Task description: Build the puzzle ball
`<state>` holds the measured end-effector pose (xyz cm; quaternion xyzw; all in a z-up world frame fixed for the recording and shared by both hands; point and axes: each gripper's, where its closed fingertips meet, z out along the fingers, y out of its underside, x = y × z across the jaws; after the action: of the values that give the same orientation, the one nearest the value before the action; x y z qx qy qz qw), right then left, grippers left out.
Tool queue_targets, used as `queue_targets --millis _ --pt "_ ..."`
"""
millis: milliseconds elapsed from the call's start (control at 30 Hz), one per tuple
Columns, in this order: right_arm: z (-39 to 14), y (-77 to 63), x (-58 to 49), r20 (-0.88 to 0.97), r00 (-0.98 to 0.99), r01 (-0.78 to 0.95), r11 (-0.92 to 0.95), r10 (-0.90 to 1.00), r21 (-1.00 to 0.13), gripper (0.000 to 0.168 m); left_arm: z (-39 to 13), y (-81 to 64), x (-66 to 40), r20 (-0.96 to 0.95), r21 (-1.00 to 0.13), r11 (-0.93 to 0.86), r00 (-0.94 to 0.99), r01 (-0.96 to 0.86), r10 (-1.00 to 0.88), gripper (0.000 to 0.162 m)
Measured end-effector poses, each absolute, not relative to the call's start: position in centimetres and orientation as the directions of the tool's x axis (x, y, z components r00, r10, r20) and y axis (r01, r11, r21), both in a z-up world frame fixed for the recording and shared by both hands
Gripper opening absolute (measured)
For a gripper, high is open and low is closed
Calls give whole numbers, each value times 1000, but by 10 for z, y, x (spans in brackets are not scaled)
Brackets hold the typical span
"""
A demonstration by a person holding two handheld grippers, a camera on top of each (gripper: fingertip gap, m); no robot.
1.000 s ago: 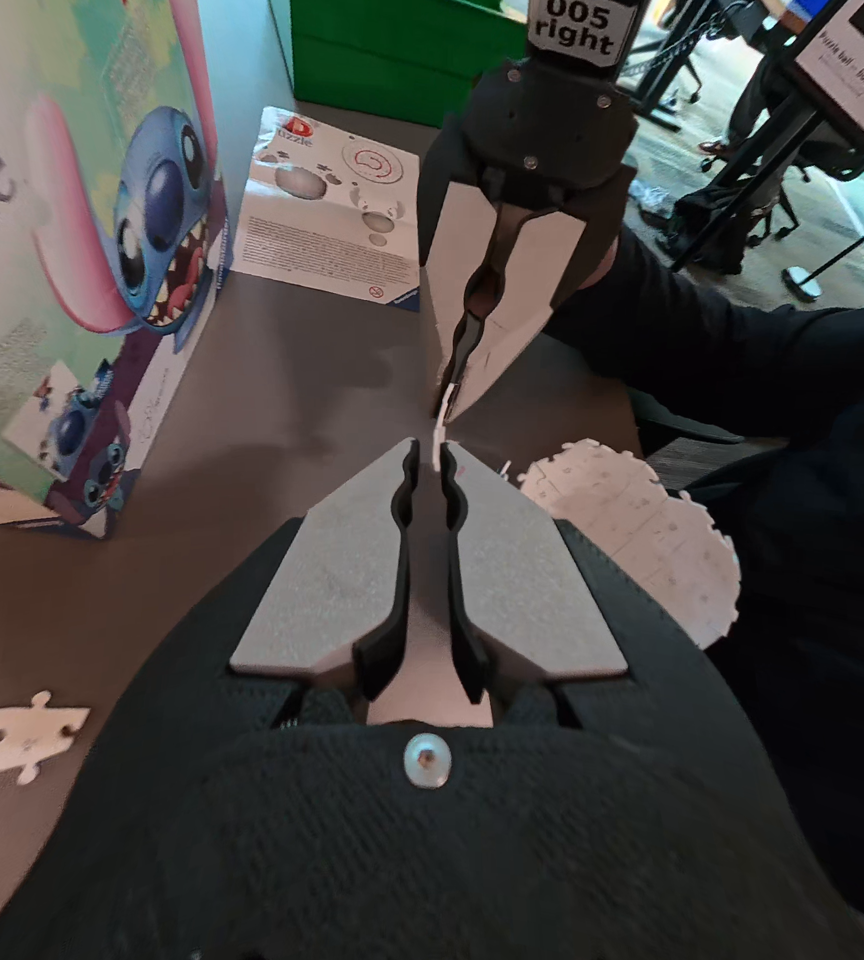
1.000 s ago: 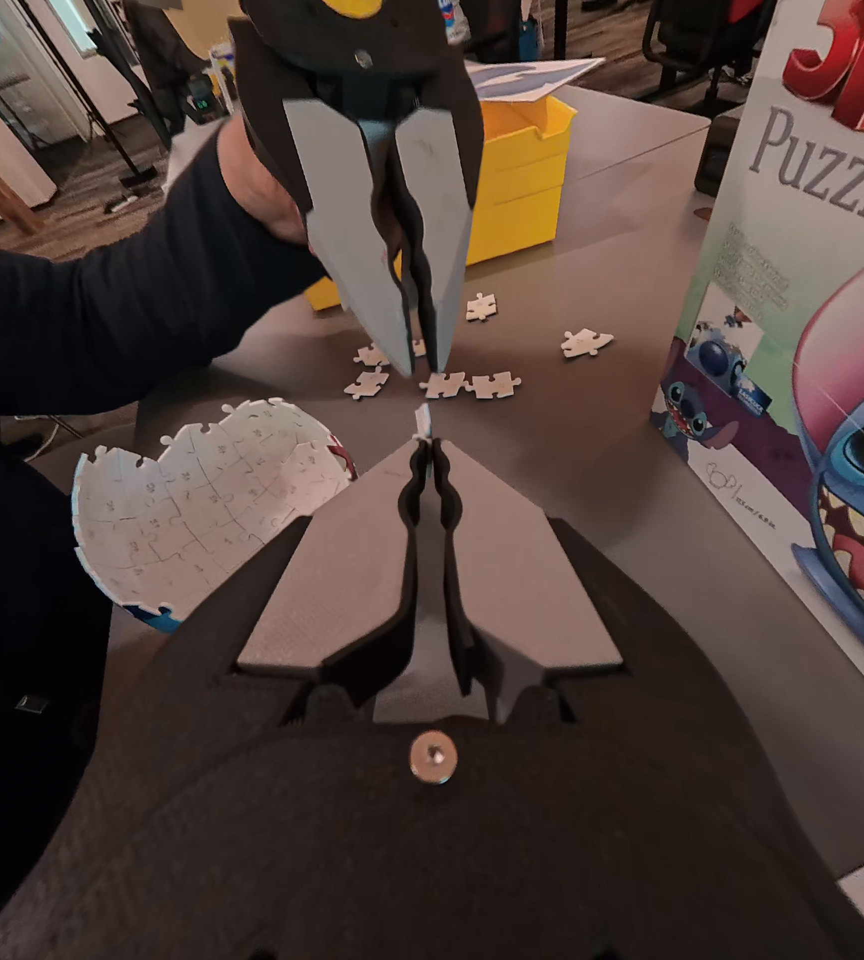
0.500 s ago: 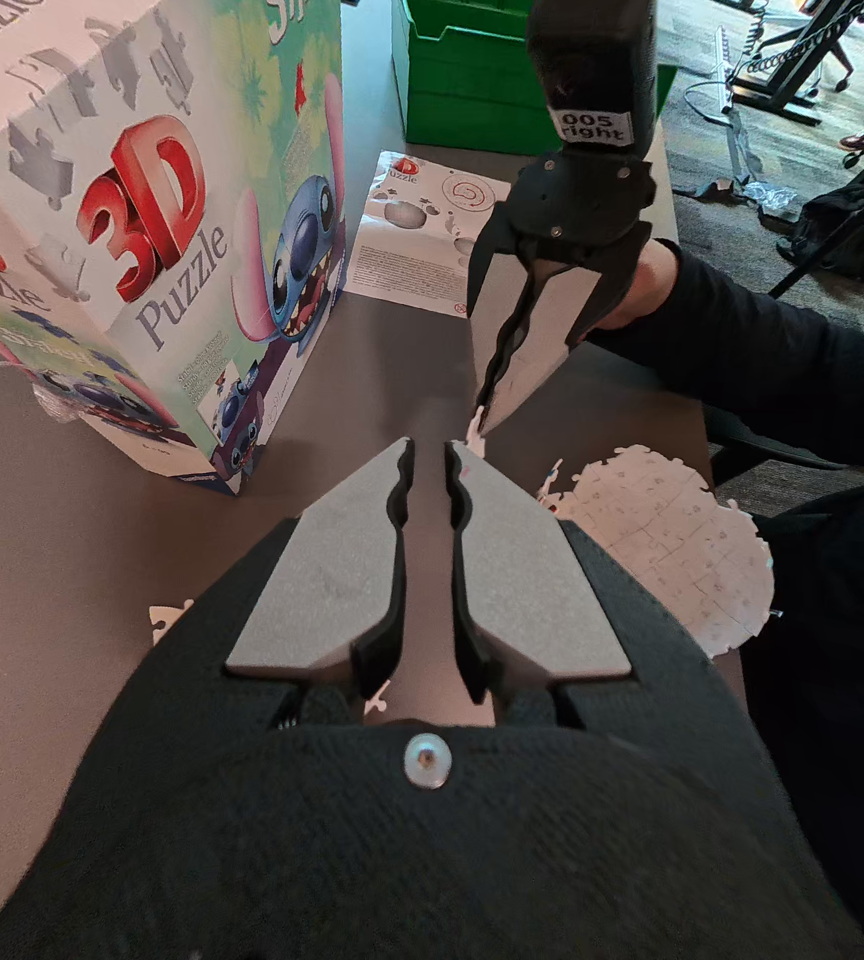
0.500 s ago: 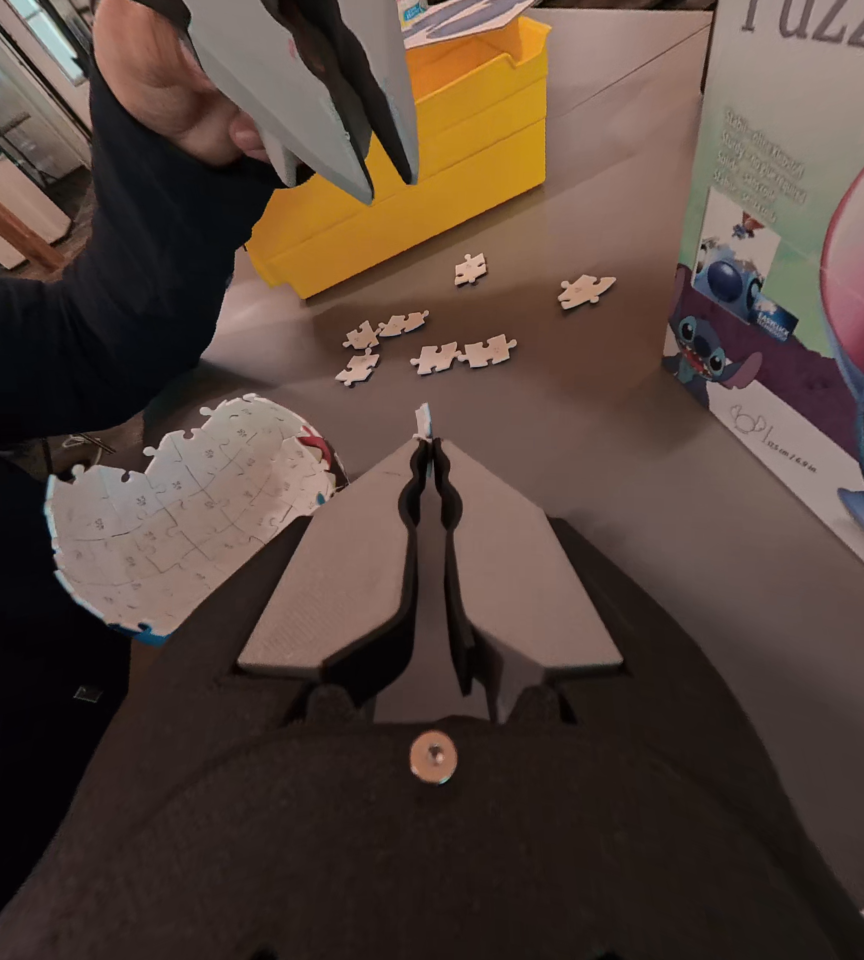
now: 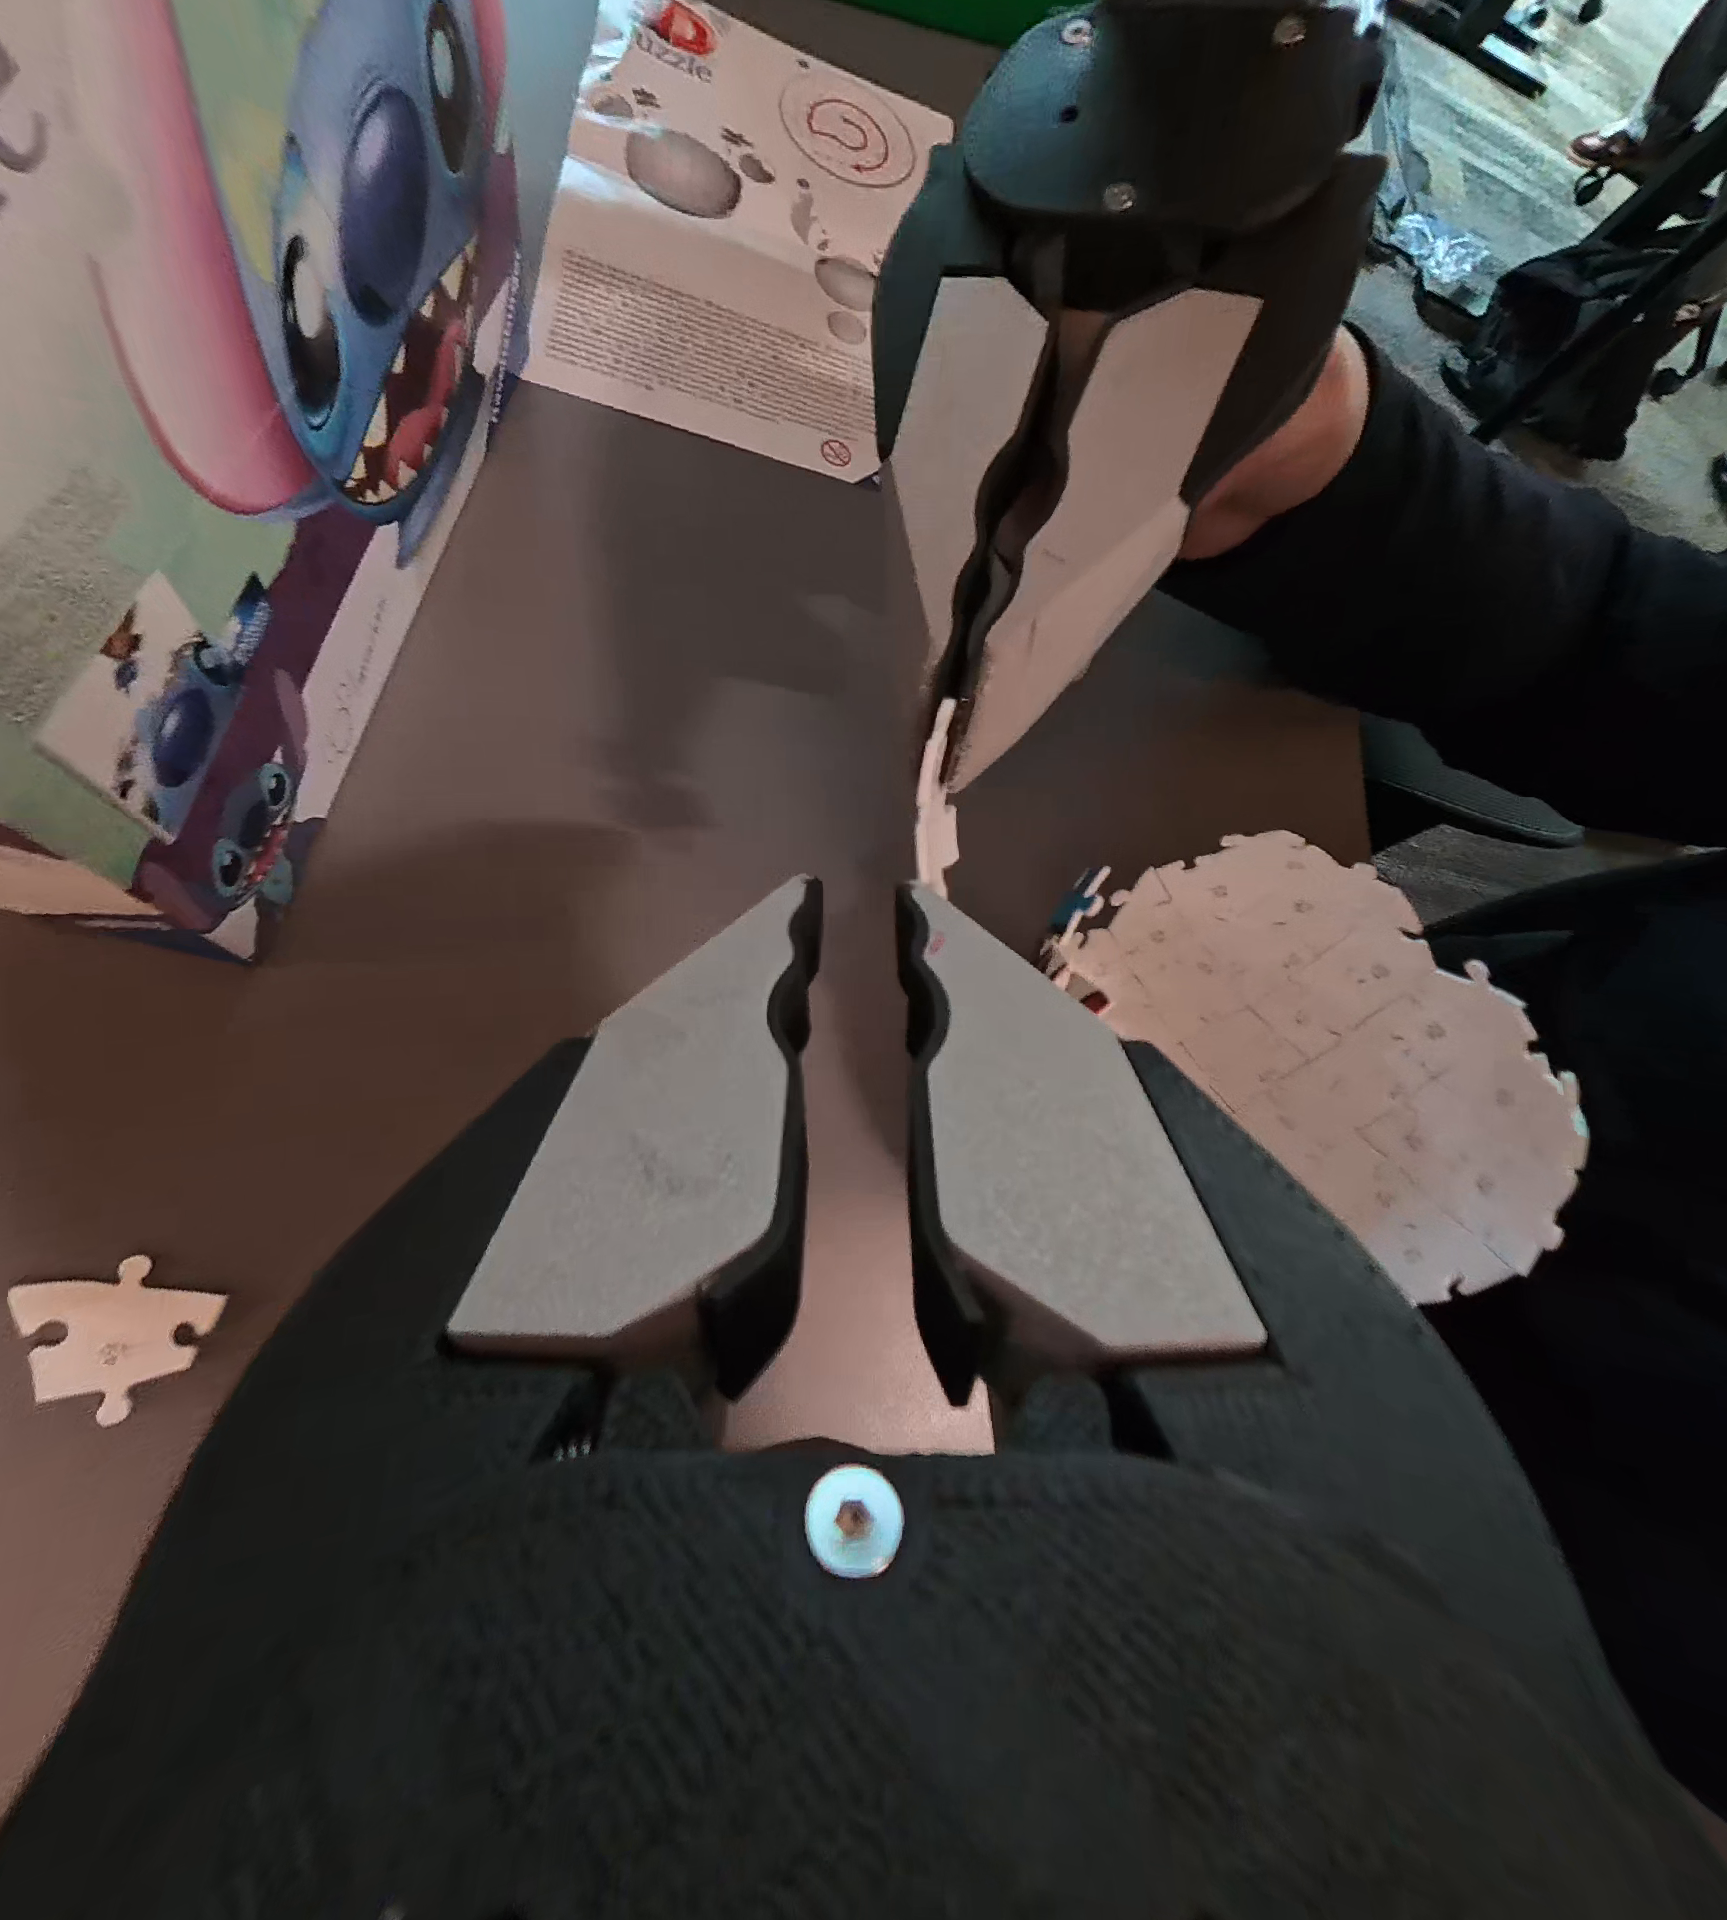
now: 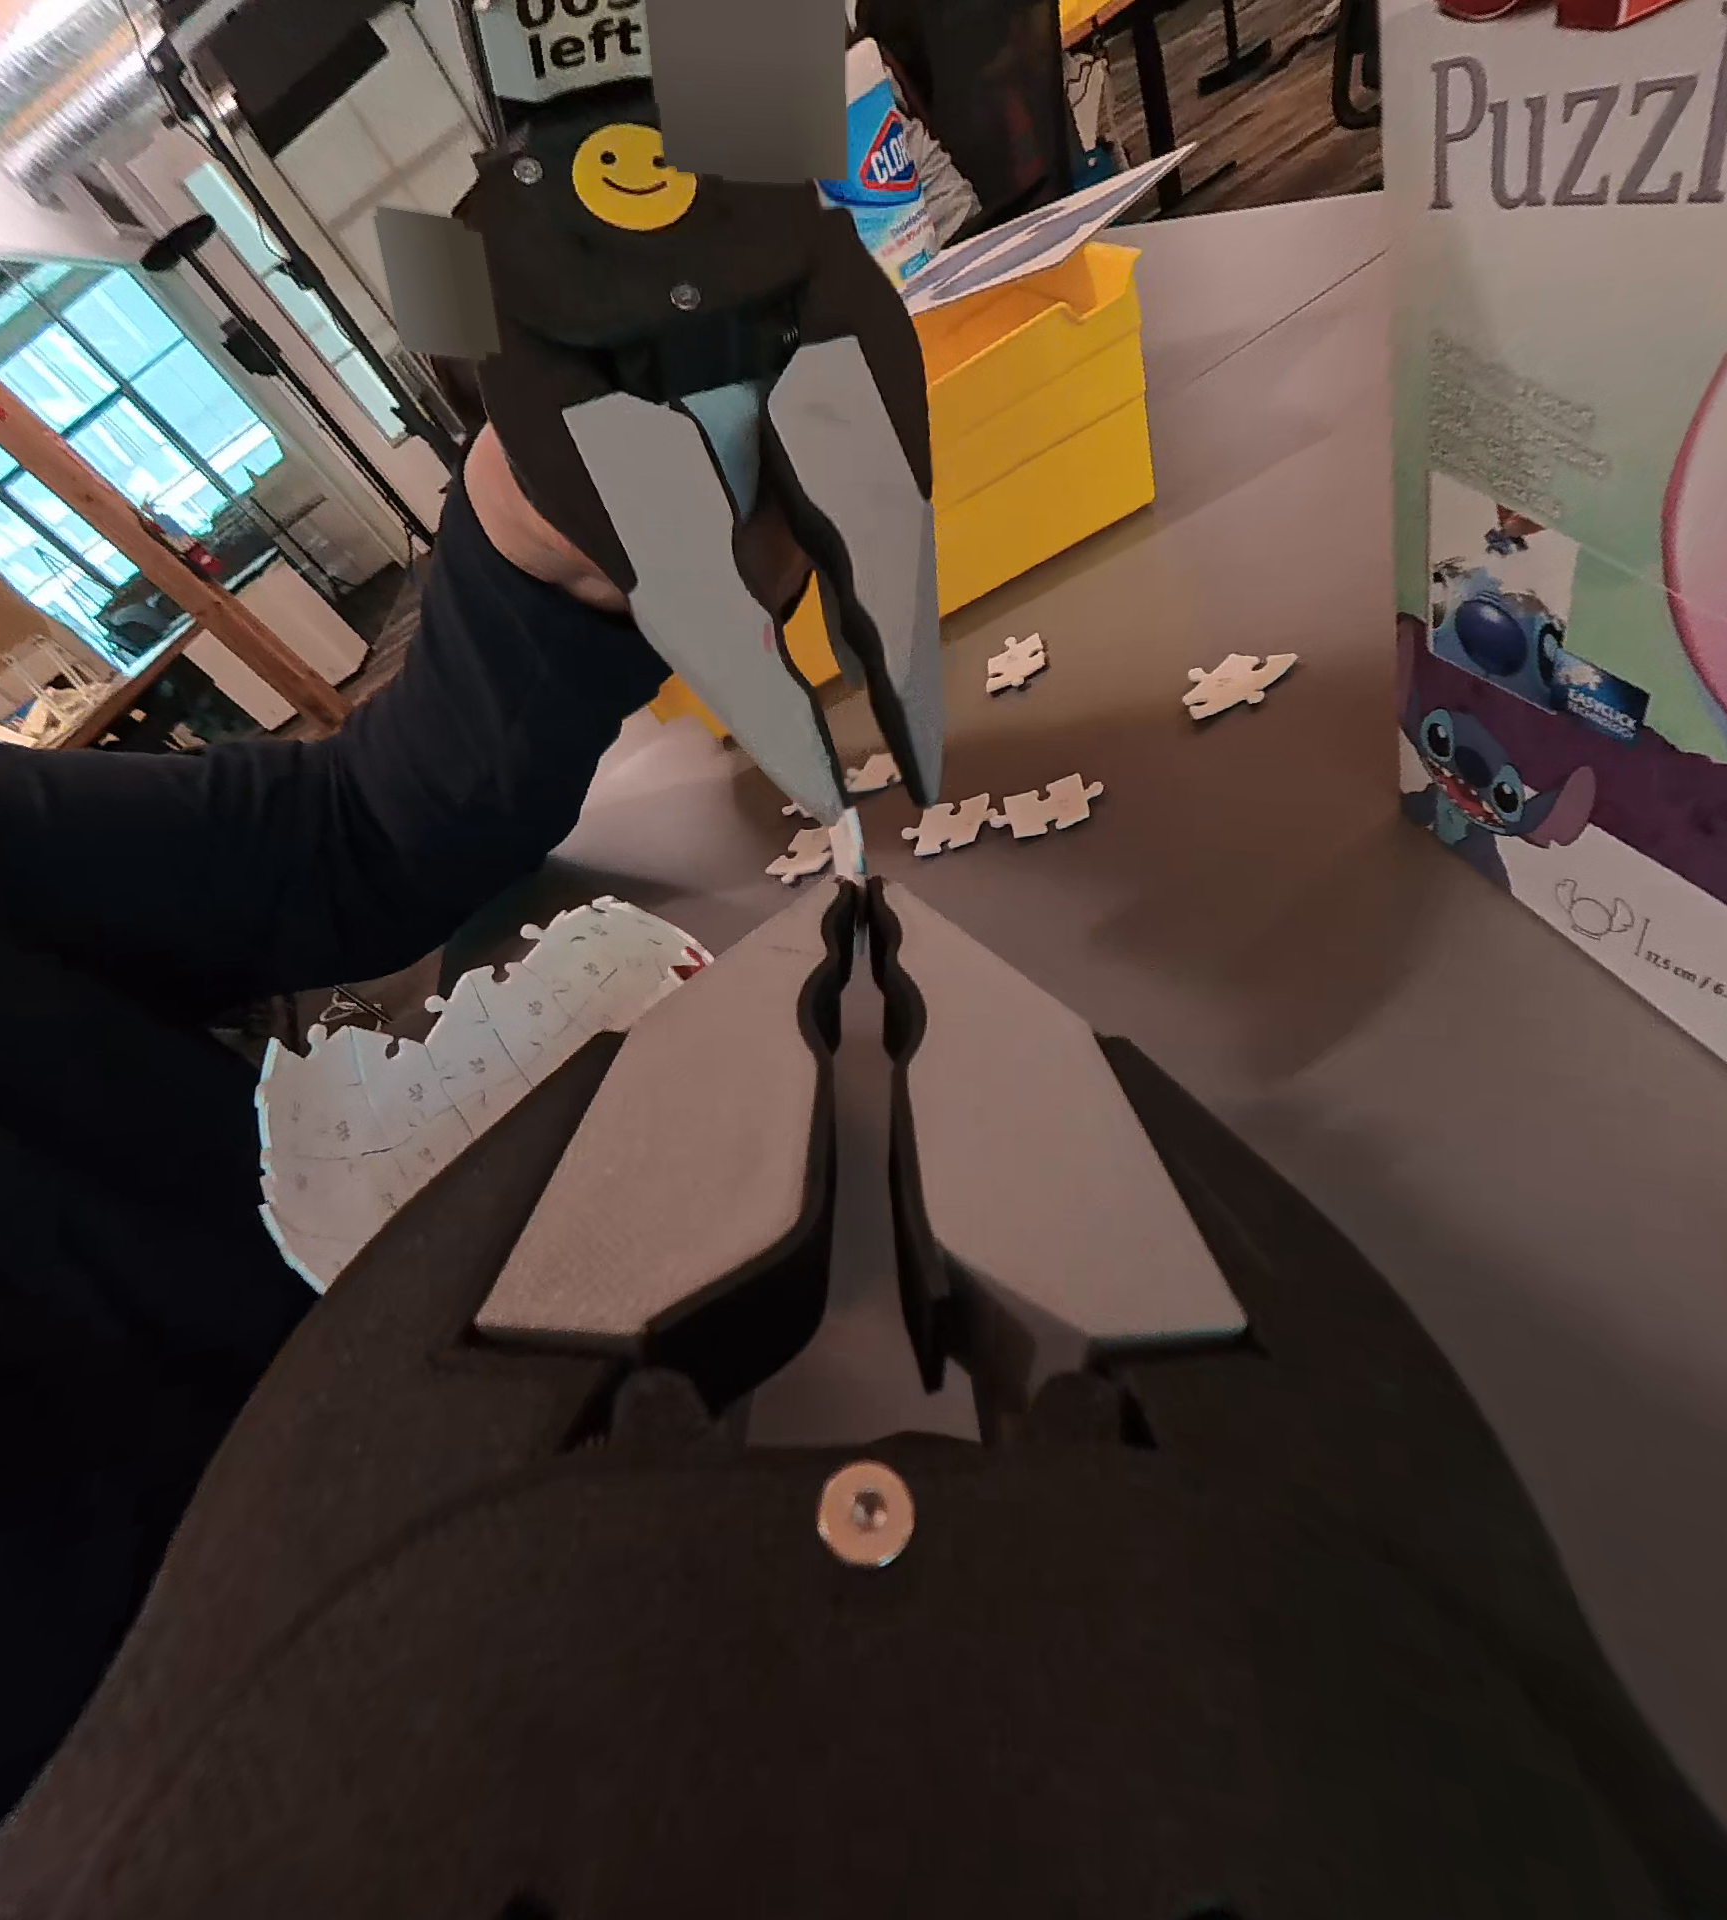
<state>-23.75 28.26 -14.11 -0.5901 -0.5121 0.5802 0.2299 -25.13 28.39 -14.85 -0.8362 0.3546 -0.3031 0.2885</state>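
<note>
Right hand-held gripper (image 6: 857,894) pinches a small white jigsaw piece (image 5: 937,821) edge-on, offering it to the empty, slightly parted left hand-held gripper (image 5: 857,896) for regripping

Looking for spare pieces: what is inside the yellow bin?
Inside the yellow plastic bin, nothing can be seen: a blue-and-white printed sheet lies across its top, and its walls hide the rest.

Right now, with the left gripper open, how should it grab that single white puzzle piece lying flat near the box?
Judging by its pose, the single white jigsaw piece lies flat on the grey table, so no face is graspable. The open left gripper would best come from above, tilted, pinching across the narrow waist between its notches, perhaps after sliding it to the table edge.
</note>
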Motion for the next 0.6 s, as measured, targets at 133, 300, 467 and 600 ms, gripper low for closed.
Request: queue_targets --millis 133,300,467,600 --pt "-135 283 -237 -463 -214 311 -390 860 -867 0 -150 282 -246 307 -697 -578 551 -424 -776 9" --pt "-128 298 -234 -445 -162 243 -401 881 -883 0 -150 277 -248 353 -683 -599 530 -417 -771 16" --pt "-102 299 -233 -497 -251 90 -491 830 -866 0 -133 280 -225 416 -750 -580 454 -317 -788 18" --pt "-96 300 -233 -495 -264 39 -503 828 -863 0 -114 288 -225 410 -811 -543 451 -219 -793 0"
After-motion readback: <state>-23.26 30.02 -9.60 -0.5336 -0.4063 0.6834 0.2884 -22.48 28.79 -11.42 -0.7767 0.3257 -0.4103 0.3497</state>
